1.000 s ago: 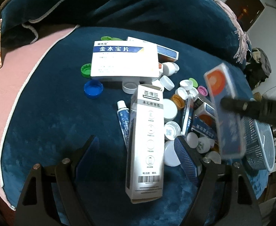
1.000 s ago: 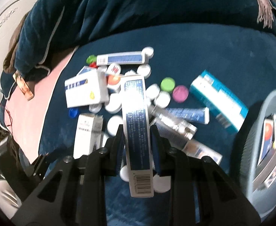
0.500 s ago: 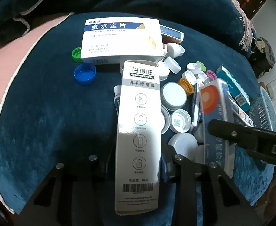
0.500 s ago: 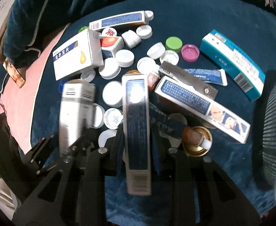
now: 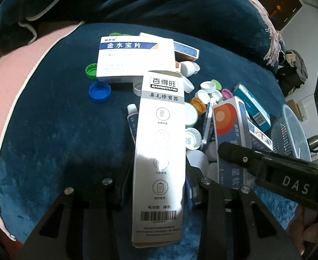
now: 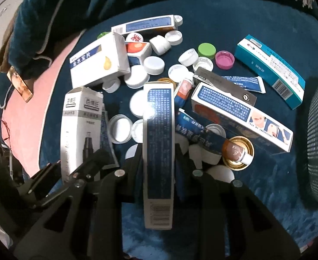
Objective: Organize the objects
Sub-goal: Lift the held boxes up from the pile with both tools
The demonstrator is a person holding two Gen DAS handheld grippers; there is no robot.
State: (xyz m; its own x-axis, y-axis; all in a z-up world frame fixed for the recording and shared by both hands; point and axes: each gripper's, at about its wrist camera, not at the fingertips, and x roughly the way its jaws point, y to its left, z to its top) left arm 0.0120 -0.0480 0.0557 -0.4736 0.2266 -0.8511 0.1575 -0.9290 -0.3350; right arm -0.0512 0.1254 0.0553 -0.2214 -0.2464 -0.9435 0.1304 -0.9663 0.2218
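Grey box (image 5: pixel 159 151) betw left jaws; blue box (image 6: pixel 158 151) seemingly betw right.

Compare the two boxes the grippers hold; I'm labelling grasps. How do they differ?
The left gripper holds a white-and-grey trimmer box, broad face up; the right gripper holds a blue-and-white ointment box, narrow printed side up. The trimmer box looks wider, the ointment box slimmer. Both are long cartons, clamped and pointing forward over the pile.
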